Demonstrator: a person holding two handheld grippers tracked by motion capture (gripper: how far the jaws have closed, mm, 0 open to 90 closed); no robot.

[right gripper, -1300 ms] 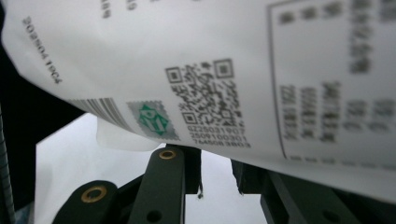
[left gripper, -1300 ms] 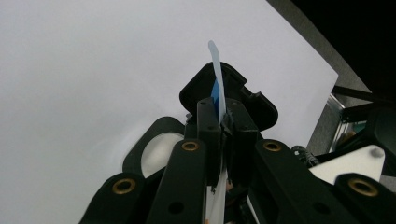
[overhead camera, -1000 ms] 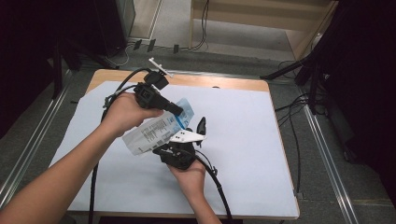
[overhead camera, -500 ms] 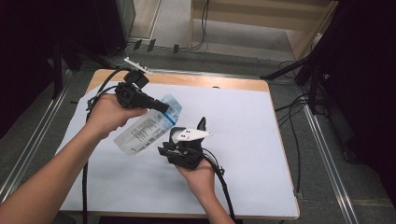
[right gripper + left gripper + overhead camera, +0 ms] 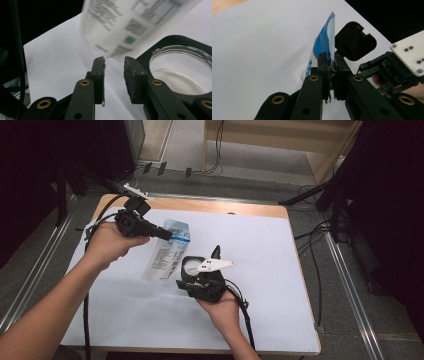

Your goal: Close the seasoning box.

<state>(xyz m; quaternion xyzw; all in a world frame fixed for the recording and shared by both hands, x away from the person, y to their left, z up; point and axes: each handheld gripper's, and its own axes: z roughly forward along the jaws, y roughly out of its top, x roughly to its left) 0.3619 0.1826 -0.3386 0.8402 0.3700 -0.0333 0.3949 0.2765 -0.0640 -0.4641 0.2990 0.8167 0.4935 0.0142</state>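
Printed lines on the pouch [image 5: 130, 22], blurred, no word legible (barcode-like blocks too)

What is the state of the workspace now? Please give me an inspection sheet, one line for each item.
Surface: white sheet covering a wooden table.
Job's things: blue-and-white pouch, lifted, hanging by its top edge.
Clutter: nothing seen.
Grippers: left gripper shut on the pouch's top; right gripper open, just below the pouch's bottom edge.
Cables: black cable trailing from each gripper; more on the floor.
Surroundings: grey floor, wooden furniture behind.
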